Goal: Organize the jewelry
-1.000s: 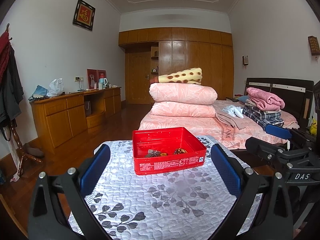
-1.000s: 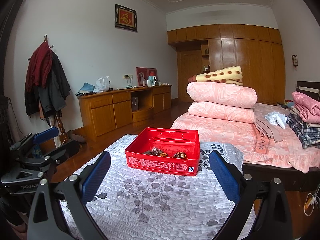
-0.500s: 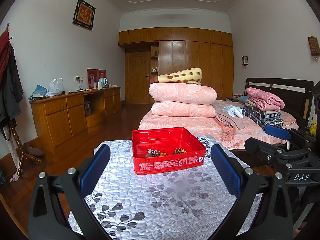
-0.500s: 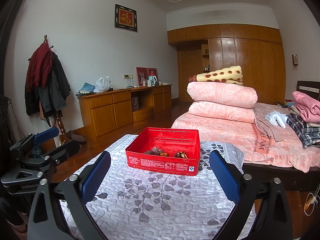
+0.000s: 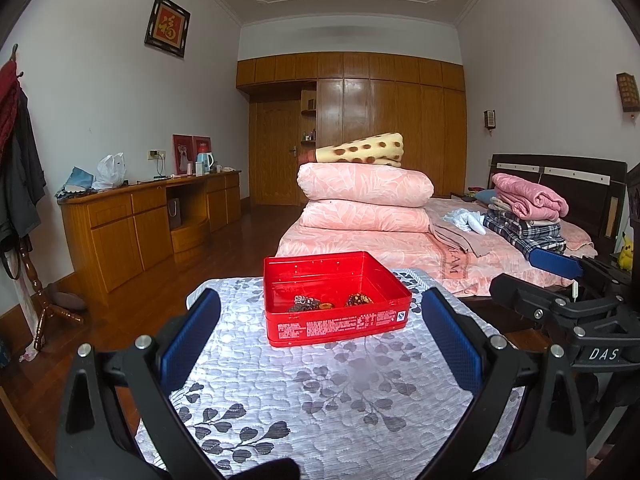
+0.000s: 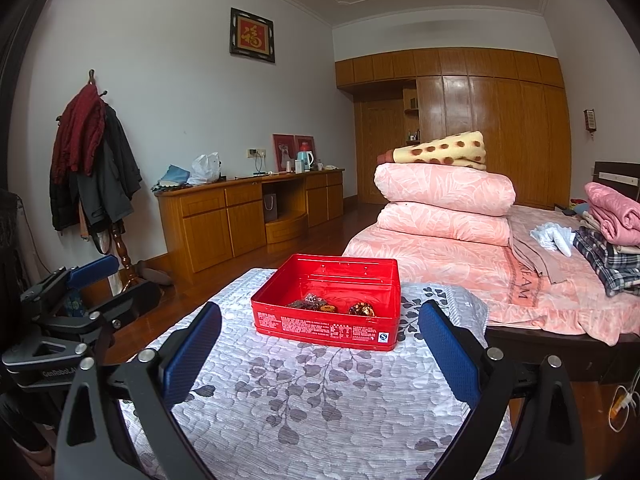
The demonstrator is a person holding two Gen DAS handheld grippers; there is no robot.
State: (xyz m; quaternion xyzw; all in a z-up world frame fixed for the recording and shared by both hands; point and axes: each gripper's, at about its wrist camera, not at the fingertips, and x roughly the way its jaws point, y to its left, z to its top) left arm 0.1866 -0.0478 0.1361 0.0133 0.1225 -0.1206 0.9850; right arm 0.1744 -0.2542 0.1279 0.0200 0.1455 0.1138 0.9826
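Even soft daylight, sharp focus, strong fisheye bending and dark corners

Bare cloth before red tin; top open.

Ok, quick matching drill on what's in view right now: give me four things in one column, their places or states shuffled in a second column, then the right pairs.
Things:
1. red tin
2. jewelry
3. left gripper
4. spotted blanket

Places or states:
A. on top of the folded pink quilts
B. open, holding nothing
C. lying inside the tin
D. lid off, on the quilted cloth

Pairs: 1-D, 2-C, 3-B, 4-A
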